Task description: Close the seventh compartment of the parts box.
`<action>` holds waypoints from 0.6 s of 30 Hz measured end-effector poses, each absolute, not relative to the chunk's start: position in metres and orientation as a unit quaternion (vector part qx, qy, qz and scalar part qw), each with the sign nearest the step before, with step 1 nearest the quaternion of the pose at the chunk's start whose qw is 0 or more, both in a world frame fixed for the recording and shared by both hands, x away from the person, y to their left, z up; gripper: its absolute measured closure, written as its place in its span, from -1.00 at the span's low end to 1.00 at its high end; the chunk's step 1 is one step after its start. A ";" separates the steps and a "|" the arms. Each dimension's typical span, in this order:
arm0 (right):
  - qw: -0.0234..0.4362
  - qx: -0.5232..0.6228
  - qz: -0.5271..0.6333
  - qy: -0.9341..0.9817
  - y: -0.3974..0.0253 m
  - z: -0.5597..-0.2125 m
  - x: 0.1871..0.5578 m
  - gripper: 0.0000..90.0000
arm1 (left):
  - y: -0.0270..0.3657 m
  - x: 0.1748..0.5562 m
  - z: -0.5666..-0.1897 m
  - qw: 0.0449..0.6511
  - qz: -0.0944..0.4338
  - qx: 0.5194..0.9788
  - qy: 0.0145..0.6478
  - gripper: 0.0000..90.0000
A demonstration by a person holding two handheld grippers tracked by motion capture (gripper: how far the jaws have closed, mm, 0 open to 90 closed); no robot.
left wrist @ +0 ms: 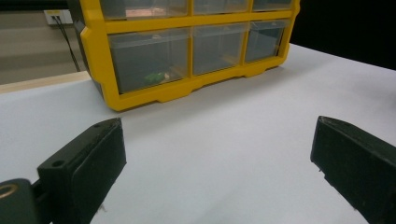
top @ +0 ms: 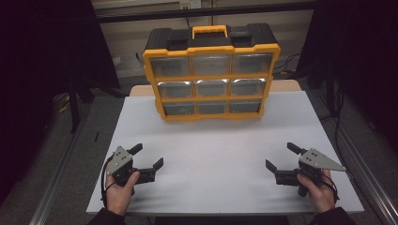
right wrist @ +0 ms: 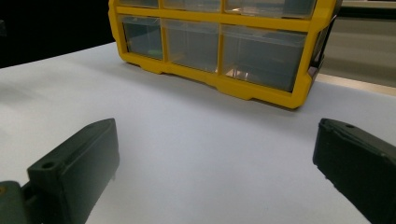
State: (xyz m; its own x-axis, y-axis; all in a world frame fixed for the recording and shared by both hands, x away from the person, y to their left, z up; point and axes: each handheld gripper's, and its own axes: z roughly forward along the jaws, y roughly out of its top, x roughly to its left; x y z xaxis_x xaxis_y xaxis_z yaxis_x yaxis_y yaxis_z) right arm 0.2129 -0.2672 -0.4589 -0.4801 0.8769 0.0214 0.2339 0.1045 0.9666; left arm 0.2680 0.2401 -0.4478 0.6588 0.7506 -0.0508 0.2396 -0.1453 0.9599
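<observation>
The yellow drawer box (top: 211, 75) stands upright at 12 o'clock on the white surface (top: 216, 154), its nine clear drawers facing you. Something small and green (left wrist: 156, 77) lies in its bottom drawer on your left. Your left tool (top: 149, 157) sits at 7 o'clock, jaws spread wide and holding nothing. Your right tool (top: 280, 157) sits at 5 o'clock, likewise released. Both are well apart from the box and point inward toward it.

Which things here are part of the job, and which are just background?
Part of the job:
yellow drawer organizer
small green item in its bottom-left drawer
left gripper, open
right gripper, open

Just there:
white table
wall socket
</observation>
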 end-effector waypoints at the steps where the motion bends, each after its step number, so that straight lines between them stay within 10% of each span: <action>1: 0.304 0.409 0.529 0.679 -0.267 -0.459 0.213 -0.99 | 0.240 0.267 -0.448 0.555 0.230 0.722 0.343 -0.93; 18: 0.304 0.410 0.527 0.679 -0.269 -0.459 0.214 -0.99 | 0.248 0.259 -0.449 0.564 0.202 0.718 0.353 -0.93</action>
